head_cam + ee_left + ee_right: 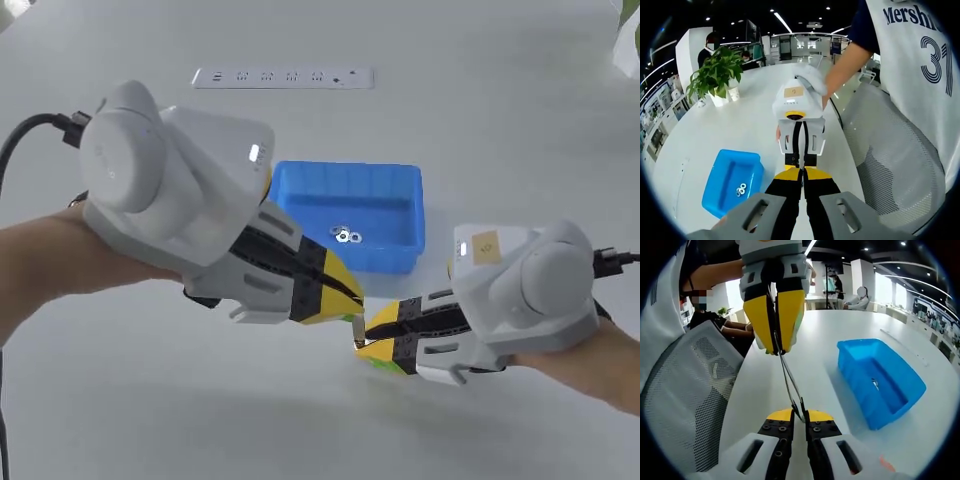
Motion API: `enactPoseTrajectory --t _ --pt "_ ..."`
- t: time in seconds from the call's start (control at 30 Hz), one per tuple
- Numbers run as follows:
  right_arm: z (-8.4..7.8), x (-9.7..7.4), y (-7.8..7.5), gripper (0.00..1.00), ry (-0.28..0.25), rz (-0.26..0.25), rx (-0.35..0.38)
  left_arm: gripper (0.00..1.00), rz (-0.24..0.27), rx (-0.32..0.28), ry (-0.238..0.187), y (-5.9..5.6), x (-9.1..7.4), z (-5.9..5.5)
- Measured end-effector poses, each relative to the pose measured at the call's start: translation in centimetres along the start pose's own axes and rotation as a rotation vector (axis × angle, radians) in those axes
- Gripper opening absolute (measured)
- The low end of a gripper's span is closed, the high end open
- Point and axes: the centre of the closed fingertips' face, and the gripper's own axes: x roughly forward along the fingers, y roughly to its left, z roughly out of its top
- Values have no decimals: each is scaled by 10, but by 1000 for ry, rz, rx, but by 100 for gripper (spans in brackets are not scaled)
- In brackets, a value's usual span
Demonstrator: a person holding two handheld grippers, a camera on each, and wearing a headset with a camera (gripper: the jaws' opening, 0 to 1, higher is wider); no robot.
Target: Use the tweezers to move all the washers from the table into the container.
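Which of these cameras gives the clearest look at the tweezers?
The right gripper view: the tweezers run as thin metal prongs from the left gripper to the right gripper. The head view hides them between the two grippers; in the left gripper view they are too thin to make out.

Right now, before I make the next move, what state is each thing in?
Left gripper: shut on one end of the tweezers.
Right gripper: shut on the other end.
Tweezers: held off the table between both grippers.
Container: upright, open at the top.
Washers: lying on the container's floor.
Power strip: flat on the table.
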Motion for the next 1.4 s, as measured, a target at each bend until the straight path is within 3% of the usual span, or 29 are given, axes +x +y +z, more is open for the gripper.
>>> enactPoseTrajectory --t 0.3,0.8,1.1,1.4 --pt "5 -5 -3 9 2 -19 -5 5 16 12 10 1 -6 3" --pt "39 -19 -5 9 -43 -53 -55 5 31 79 -4 3 -32 27" --pt "66 -33 -21 9 -74 -105 -92 5 65 149 -7 18 -51 46" --pt "87 -41 -42 9 -103 -153 -118 5 84 200 5 36 -66 57"
